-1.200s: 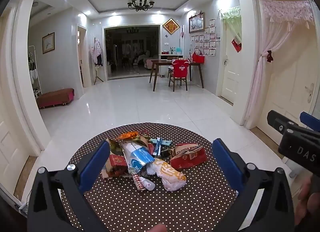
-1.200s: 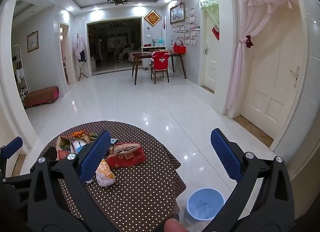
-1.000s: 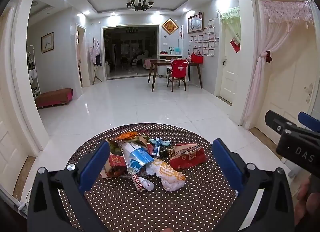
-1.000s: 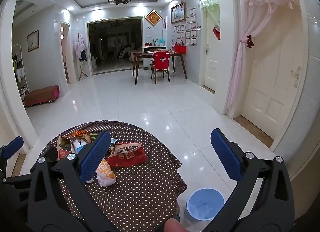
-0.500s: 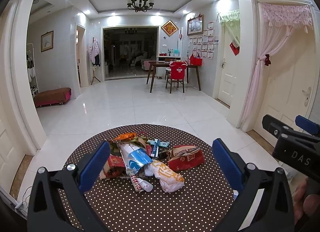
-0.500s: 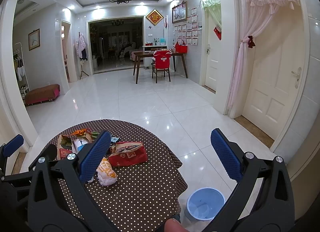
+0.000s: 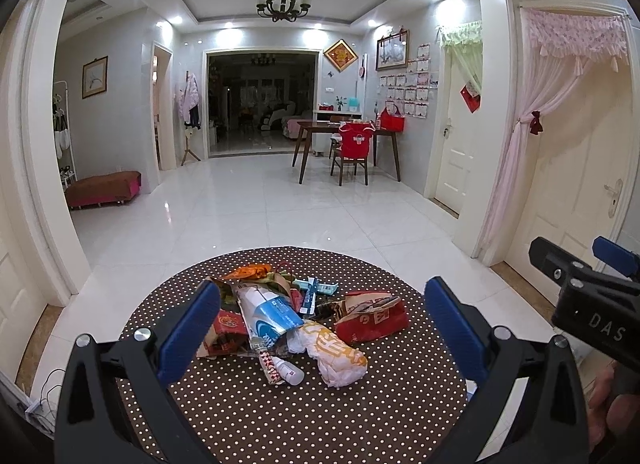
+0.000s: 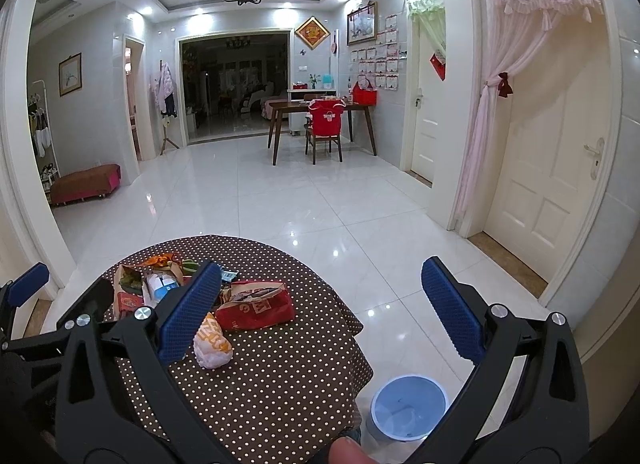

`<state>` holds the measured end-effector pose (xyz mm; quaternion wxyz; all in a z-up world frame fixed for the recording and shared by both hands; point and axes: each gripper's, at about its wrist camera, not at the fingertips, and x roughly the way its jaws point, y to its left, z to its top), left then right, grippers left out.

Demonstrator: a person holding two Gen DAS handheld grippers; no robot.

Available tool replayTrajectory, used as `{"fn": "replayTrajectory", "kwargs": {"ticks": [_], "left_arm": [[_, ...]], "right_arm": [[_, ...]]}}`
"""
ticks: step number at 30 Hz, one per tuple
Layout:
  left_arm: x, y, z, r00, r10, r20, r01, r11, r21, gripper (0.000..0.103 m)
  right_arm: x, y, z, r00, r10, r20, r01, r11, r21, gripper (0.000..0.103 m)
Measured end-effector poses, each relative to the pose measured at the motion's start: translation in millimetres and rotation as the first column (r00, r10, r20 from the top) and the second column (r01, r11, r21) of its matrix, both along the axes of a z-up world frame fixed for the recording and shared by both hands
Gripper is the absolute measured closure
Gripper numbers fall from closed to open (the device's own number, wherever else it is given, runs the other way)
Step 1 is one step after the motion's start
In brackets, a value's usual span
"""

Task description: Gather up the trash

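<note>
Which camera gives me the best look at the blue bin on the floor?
The right wrist view. It shows the blue bin whole, open top facing up, on the tiles beside the round table, low between the right gripper fingers. The left wrist view does not show the bin; its own gripper frame covers that corner.

A private home, seen from the entry end of a big open hall: glossy white tile floor (image 7: 280,203), black chandelier (image 7: 283,7) under a recessed ceiling w/ downlights. Wooden dining table (image 7: 344,131) & a chair w/ red cover (image 7: 354,143) stand by the far wall, framed pics and a red diamond ornament (image 7: 340,55) above. Panelled door (image 8: 548,167) draped in pink lace curtain (image 8: 520,35); coat rack, padded bench (image 7: 104,187) at left. Nearby, a round table w/ polka-dot cloth (image 7: 288,416), snack wrappers (image 7: 288,316) piled on it.
</note>
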<state>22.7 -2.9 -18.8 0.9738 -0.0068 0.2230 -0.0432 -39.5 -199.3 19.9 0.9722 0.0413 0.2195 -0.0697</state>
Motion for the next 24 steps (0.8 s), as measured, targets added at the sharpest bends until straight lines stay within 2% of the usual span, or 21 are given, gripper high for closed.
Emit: {"fn": "replayTrajectory", "kwargs": {"ticks": [7, 11, 14, 17, 24], "left_arm": [[11.9, -2.0, -6.4, 1.000, 0.001, -0.019, -0.001, 1.000, 0.022, 0.004], [18.0, 7.7, -15.3, 0.999, 0.015, -0.044, -0.014, 1.000, 0.025, 0.004], [22.1, 17.9, -26.3, 0.997, 0.029, -0.067, -0.027, 0.999, 0.028, 0.004], [25.9, 31.9, -42.5, 0.994, 0.046, -0.103, -0.044, 0.999, 0.028, 0.004], [34.1, 75.2, -92.5, 0.971, 0.100, -0.218, -0.095, 0.995, 0.036, 0.004]], "right_arm": [[14.3, -6.5, -4.7, 1.000, 0.007, -0.019, -0.007, 1.000, 0.012, 0.005], [24.2, -0.7, -9.2, 0.997, 0.034, -0.063, -0.031, 0.999, 0.038, 0.005], [34.8, 5.3, -14.1, 0.995, 0.058, -0.086, -0.058, 0.998, 0.002, 0.005], [46.1, 13.7, -28.2, 0.992, 0.083, -0.099, -0.084, 0.996, -0.011, 0.005], [78.6, 38.9, -83.2, 0.949, 0.149, -0.276, -0.166, 0.985, -0.038, 0.005]]}}
